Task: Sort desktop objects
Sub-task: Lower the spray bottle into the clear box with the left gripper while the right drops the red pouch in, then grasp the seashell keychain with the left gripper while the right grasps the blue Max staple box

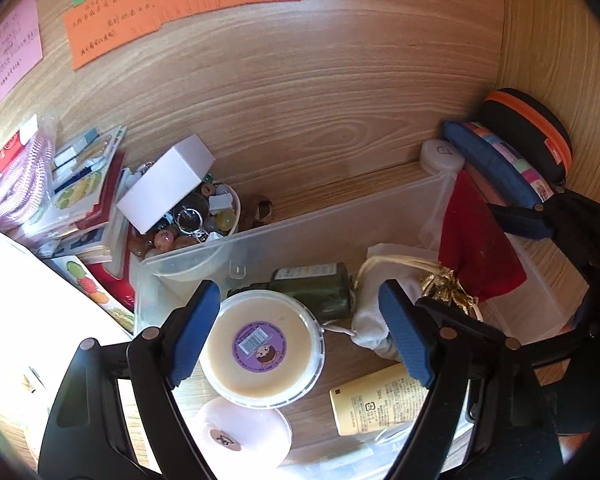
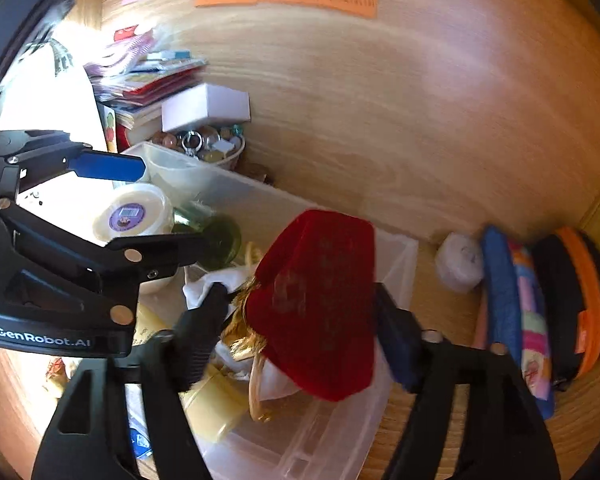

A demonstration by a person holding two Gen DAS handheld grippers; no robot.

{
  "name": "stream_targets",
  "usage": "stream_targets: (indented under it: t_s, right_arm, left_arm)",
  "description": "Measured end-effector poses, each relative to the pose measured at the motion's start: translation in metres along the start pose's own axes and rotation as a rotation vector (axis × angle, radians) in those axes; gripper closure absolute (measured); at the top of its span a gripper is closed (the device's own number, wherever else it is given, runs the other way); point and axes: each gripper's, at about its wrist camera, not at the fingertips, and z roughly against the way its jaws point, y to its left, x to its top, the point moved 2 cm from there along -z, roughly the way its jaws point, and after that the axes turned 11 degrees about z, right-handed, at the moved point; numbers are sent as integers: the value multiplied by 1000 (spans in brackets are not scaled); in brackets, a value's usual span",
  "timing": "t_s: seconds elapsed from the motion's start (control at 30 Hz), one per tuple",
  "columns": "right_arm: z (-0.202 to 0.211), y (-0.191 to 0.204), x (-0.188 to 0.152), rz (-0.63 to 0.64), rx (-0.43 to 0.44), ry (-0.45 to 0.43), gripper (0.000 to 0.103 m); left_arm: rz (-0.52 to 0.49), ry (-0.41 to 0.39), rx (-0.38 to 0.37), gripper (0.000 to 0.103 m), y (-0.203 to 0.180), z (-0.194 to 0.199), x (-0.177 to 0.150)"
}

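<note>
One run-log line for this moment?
left gripper: open over round tub | right gripper: around red pouch | clear bin

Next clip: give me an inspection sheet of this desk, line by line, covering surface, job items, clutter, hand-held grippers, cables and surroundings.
Surface: wood-grain desk, mostly covered.
Job's things: clear plastic bin holding a cream tub, green bottle, white cloth pouch, yellow tube and red velvet pouch.
Clutter: bowl of beads and keyrings with a white box on top; stack of booklets; blue pencil case and black-orange case beside the bin.
Grippers: left hand-held gripper open over the tub; right hand-held gripper around the red pouch, grip unclear from blur.
Cables: nothing seen.
Surroundings: orange notes and pink note on the wood panel.
</note>
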Motion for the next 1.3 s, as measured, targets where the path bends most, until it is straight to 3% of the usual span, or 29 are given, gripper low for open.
stream_targets:
  t_s: [0.23, 0.37, 0.47, 0.83, 1.03, 1.13, 1.3]
  right_arm:
    - [2, -2, 0, -18, 21, -6, 31]
    - [3, -5, 0, -58, 116, -22, 24]
    - [6, -5, 1, -58, 122, -27, 23]
    - [54, -1, 0, -143, 151, -77, 21]
    - [78, 16, -7, -123, 126, -95, 21]
    - [81, 23, -7, -102, 66, -81, 20]
    - [61, 27, -4, -42, -68, 46, 17]
  left_arm:
    - [30, -50, 4, 13, 5, 16, 2]
    - [57, -55, 19, 10, 11, 24, 1]
    - [60, -59, 44, 10, 17, 33, -3]
    - [146, -69, 70, 6, 57, 78, -29]
    - [166, -50, 81, 6, 70, 89, -57]
    - [173, -32, 76, 6, 73, 90, -71]
    - [182, -9, 48, 6, 73, 92, -92]
